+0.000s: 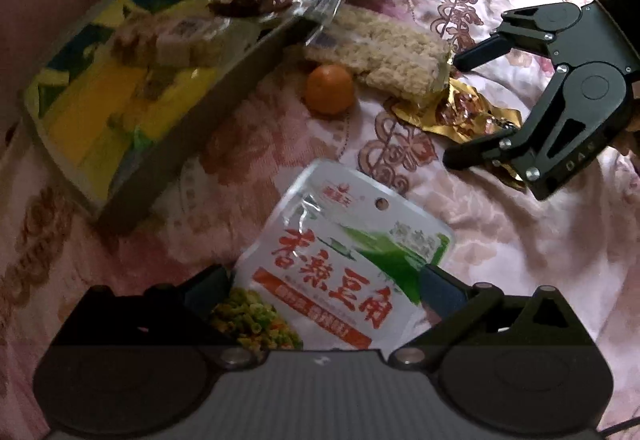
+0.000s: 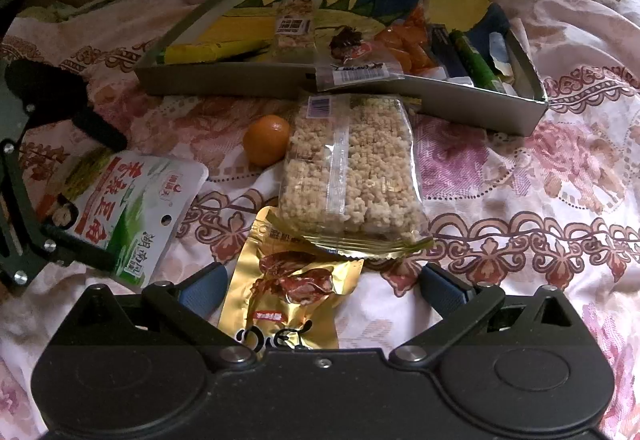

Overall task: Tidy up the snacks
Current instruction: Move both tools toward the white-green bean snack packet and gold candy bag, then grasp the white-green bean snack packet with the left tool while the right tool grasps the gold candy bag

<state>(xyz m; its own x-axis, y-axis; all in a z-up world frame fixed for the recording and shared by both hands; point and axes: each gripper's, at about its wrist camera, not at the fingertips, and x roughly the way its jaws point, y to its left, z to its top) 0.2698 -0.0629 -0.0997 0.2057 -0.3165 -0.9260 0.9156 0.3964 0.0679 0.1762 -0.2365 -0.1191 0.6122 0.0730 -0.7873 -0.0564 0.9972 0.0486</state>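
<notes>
Lying flat on the floral bedspread [image 2: 520, 199], the white green-bean pouch [image 1: 344, 268] sits between the spread fingers of the left gripper [image 1: 326, 290], which straddles it without clamping. Beside it, the right gripper [image 2: 324, 288] stands wide open around the gold foil packet [image 2: 292, 292]. Beyond the pouch lie a mandarin [image 2: 266, 139], a clear puffed-rice pack [image 2: 352, 167], then the snack tray [image 2: 224, 81].

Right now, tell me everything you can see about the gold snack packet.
The gold packet is a shiny, crinkled foil pouch printed with reddish meat pieces and a small red label. It lies flat on the flowered cloth, between the open fingers of the right tool, ungripped. Its far end is tucked under the puffed rice bar.
</notes>
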